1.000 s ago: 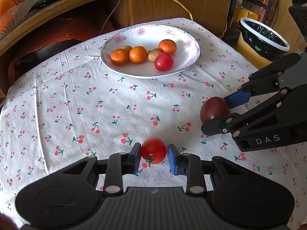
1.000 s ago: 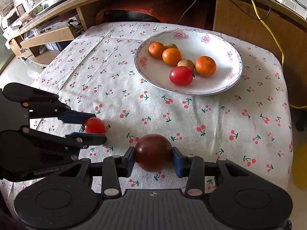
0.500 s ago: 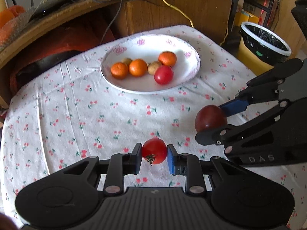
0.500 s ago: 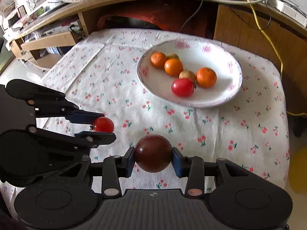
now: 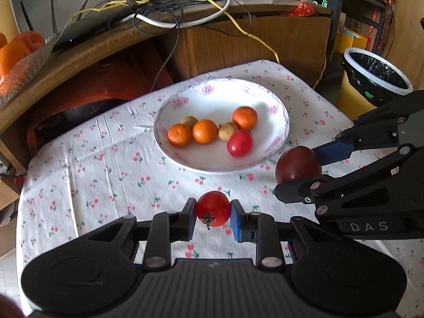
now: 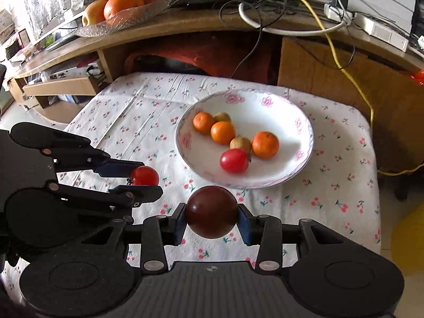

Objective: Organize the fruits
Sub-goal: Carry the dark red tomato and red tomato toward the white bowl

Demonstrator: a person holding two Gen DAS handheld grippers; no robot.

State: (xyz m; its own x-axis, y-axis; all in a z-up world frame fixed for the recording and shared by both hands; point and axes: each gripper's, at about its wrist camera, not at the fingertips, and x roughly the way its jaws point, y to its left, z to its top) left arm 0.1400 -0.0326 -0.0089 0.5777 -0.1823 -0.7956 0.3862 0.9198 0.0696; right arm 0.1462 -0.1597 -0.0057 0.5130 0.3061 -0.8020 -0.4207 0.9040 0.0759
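1. Above the cherry-print counter [image 5: 79,175], the left tongs [image 5: 213,209] clamp a red tomato [image 5: 213,208]; the right tongs [image 6: 212,212] clamp a dark plum [image 6: 211,211].
2. Judged step: carrying both to the plate [image 5: 278,106].
3. Next: move over bare plate, then release.

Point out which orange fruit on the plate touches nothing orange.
The orange fruit at the right end of the row in the right wrist view. The other two sit side by side at the left; a small tan fruit separates it from them.

Below my fingers stands a table [image 5: 79,175] under a white cloth [image 6: 137,122] printed with small cherries. A flowered white plate [image 5: 278,122] sits on the cloth, toward its far side.
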